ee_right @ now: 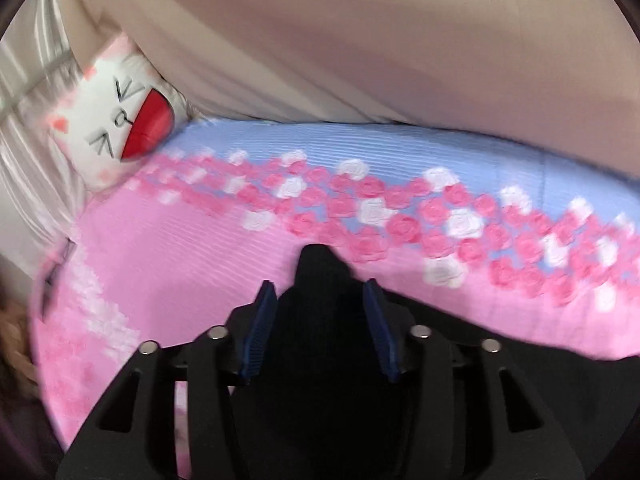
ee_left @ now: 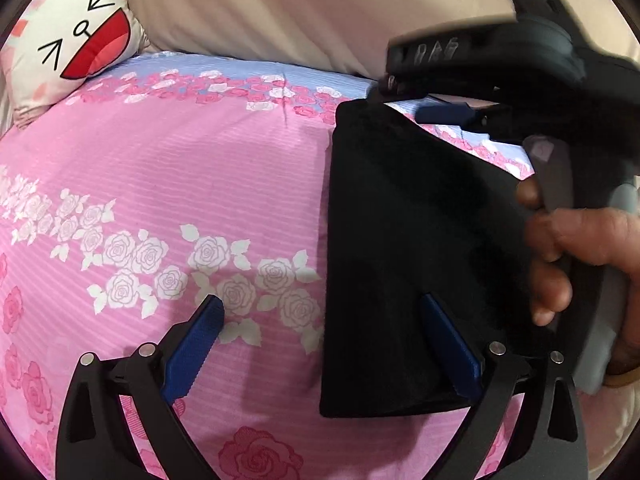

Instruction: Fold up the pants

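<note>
The black pants lie folded into a narrow block on the pink rose bedsheet. My left gripper is open; its right finger rests over the pants' near left part, its left finger over bare sheet. In the left wrist view the right gripper is at the pants' far end, held by a hand. In the right wrist view a bunch of black cloth rises between the blue pads of my right gripper. The pads stand apart with the cloth between them; whether they grip it is unclear.
A white cat-face pillow lies at the far left of the bed and shows in the right wrist view. A beige blanket runs along the far side. The sheet turns blue near the blanket.
</note>
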A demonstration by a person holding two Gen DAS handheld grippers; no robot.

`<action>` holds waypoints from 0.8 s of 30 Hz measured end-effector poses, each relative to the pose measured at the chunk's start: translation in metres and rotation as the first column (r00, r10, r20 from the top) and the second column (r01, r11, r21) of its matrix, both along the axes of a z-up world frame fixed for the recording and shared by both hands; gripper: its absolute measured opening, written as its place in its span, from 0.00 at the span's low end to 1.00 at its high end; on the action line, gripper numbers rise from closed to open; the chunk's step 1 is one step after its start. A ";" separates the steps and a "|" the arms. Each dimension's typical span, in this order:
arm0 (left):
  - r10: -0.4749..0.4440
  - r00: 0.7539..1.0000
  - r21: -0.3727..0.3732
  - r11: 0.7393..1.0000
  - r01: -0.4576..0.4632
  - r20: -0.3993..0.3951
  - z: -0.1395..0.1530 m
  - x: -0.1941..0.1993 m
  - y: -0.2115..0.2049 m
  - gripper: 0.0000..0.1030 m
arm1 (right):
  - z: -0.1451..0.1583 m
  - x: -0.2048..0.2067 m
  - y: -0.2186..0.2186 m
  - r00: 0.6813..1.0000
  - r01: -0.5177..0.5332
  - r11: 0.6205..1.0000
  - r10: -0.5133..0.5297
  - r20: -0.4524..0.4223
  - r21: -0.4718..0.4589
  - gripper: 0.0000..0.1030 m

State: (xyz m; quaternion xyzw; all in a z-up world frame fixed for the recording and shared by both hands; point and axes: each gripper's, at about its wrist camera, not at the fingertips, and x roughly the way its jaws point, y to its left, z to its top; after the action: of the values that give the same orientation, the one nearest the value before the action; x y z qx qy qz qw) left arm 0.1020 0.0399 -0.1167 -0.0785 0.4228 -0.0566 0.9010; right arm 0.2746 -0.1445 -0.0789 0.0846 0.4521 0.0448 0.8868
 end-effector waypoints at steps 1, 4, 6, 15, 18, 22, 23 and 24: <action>-0.003 1.000 0.004 1.000 0.003 0.001 0.000 0.000 -0.001 0.95 | -0.013 0.004 -0.003 0.999 0.013 0.998 -0.015 -0.040 -0.059 0.50; -0.002 1.000 -0.004 1.000 0.002 0.003 0.000 -0.001 0.001 0.95 | -0.010 -0.017 -0.042 0.992 0.123 0.986 -0.120 -0.036 0.109 0.48; 0.000 1.000 -0.010 1.000 0.000 0.003 -0.001 0.000 0.004 0.95 | 0.014 -0.046 -0.058 0.986 0.147 0.980 -0.156 0.058 0.135 0.49; -0.004 1.000 0.052 0.999 0.003 0.016 0.000 -0.001 -0.004 0.95 | -0.007 -0.140 -0.148 0.950 0.313 0.947 -0.312 0.026 -0.068 0.50; 0.003 1.000 0.082 0.997 -0.005 0.021 0.001 -0.003 -0.007 0.95 | 0.009 -0.160 -0.147 0.944 0.327 0.945 -0.326 0.059 -0.012 0.51; 0.005 0.999 0.088 0.996 -0.008 0.032 0.002 -0.004 -0.006 0.95 | -0.006 -0.173 -0.142 0.950 0.312 0.944 -0.310 0.035 -0.109 0.60; 0.003 0.999 0.087 0.996 -0.007 0.040 0.003 -0.005 -0.006 0.95 | -0.012 -0.179 -0.146 0.949 0.316 0.945 -0.314 0.036 -0.086 0.61; 0.005 0.999 0.094 0.996 -0.009 0.051 0.005 -0.006 -0.006 0.95 | -0.013 -0.190 -0.154 0.941 0.337 0.941 -0.336 0.042 -0.030 0.61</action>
State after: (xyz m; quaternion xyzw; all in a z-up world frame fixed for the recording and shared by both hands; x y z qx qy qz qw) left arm 0.0957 0.0340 -0.1117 -0.0359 0.4017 -0.0354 0.9144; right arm 0.0848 -0.2987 -0.0915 0.1433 0.4154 -0.1140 0.8910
